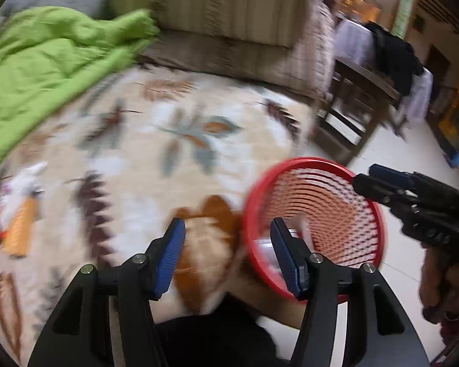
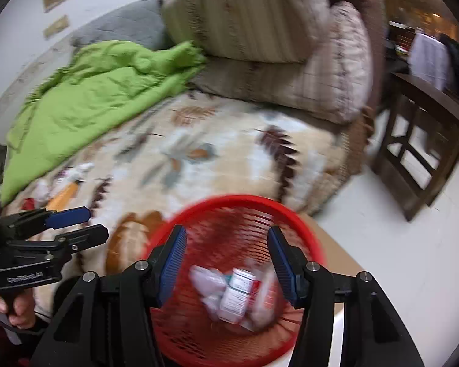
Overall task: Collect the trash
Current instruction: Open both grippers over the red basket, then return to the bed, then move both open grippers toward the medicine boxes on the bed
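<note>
A red mesh basket point(image 2: 229, 211) stands on the floor at the bed's edge. It holds small white cartons and crumpled wrappers point(image 2: 238, 293). My right gripper point(image 2: 226, 253) hovers over it, open, with nothing between its blue pads. In the left wrist view the basket point(image 1: 315, 223) sits just right of my left gripper point(image 1: 228, 244), which is open and empty above the bed's edge. More trash lies on the patterned bedspread at far left: an orange wrapper point(image 1: 20, 229) and white scraps point(image 1: 27, 177). Each gripper shows in the other's view: right gripper point(image 1: 364, 176), left gripper point(image 2: 98, 221).
A green blanket point(image 2: 91, 91) is bunched along the bed's far side, with striped pillows point(image 2: 260, 15) at its head. A dark wooden table point(image 2: 428, 140) with clothes on it stands on the white tiled floor point(image 2: 382, 244) to the right.
</note>
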`<action>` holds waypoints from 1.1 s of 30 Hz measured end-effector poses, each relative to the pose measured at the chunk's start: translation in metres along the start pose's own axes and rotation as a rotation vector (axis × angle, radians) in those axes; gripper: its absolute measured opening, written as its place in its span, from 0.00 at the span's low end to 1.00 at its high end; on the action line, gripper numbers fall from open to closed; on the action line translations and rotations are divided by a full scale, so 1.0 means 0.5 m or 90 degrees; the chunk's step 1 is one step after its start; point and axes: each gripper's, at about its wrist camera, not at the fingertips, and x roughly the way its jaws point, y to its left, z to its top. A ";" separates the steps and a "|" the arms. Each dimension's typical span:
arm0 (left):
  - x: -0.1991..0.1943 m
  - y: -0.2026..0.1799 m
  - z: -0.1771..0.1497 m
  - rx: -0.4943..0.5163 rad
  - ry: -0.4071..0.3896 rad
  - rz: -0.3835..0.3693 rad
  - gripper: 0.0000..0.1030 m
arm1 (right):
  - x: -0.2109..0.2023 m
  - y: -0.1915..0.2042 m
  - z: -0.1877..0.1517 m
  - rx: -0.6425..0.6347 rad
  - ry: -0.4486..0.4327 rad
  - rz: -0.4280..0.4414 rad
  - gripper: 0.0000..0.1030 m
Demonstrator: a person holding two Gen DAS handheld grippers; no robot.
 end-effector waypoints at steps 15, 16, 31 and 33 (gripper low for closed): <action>-0.181 0.319 -0.192 -0.197 -0.071 0.279 0.62 | 0.111 0.445 -0.001 -0.255 0.004 0.089 0.66; -0.185 0.330 -0.203 -0.207 -0.070 0.288 0.62 | 0.116 0.460 -0.004 -0.263 0.005 0.093 0.66; -0.252 0.478 -0.326 -0.405 -0.084 0.485 0.62 | 0.225 0.607 -0.069 -0.328 0.062 0.100 0.66; -0.257 0.496 -0.340 -0.425 -0.080 0.512 0.62 | 0.229 0.613 -0.073 -0.329 0.068 0.101 0.66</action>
